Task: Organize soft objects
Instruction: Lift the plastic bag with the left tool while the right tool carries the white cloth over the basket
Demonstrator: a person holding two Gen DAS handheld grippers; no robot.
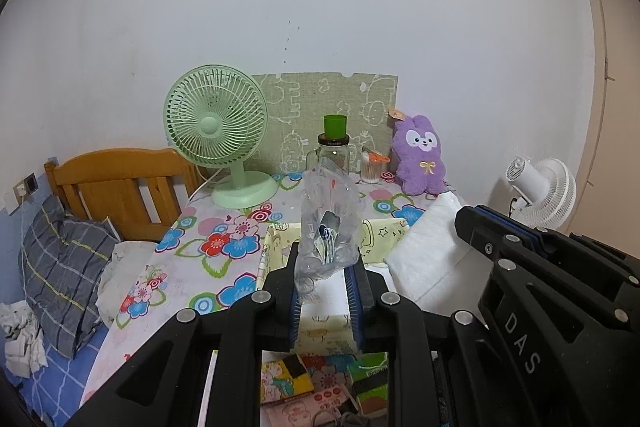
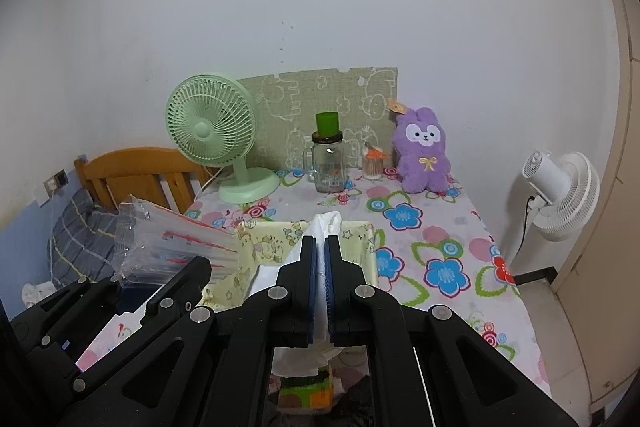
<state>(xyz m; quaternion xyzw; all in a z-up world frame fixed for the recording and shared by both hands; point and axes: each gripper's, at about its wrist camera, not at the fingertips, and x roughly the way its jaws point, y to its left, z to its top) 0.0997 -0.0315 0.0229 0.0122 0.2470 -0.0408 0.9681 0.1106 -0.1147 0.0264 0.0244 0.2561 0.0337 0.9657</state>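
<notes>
My left gripper (image 1: 326, 277) is shut on the bottom of a clear plastic bag (image 1: 328, 219) with small dark items inside, held upright over a yellow fabric box (image 1: 276, 239). The right wrist view shows that bag (image 2: 176, 247) and the left gripper (image 2: 180, 279) at lower left. My right gripper (image 2: 320, 243) is shut on a white soft sheet (image 2: 326, 221) above the same yellow box (image 2: 260, 247). Seen from the left wrist, the white sheet (image 1: 424, 247) hangs from the right gripper (image 1: 466, 223). A purple plush bunny (image 1: 420, 155) (image 2: 424, 151) sits at the back right of the table.
On the floral tablecloth (image 2: 440, 251) stand a green fan (image 1: 218, 131), a glass jar with a green cup (image 2: 328, 159) and a swab holder (image 2: 374, 163). A white fan (image 2: 560, 195) is beyond the right edge, a wooden headboard (image 1: 120, 179) and pillow (image 1: 64, 259) at left. Small packs (image 1: 288, 379) lie below.
</notes>
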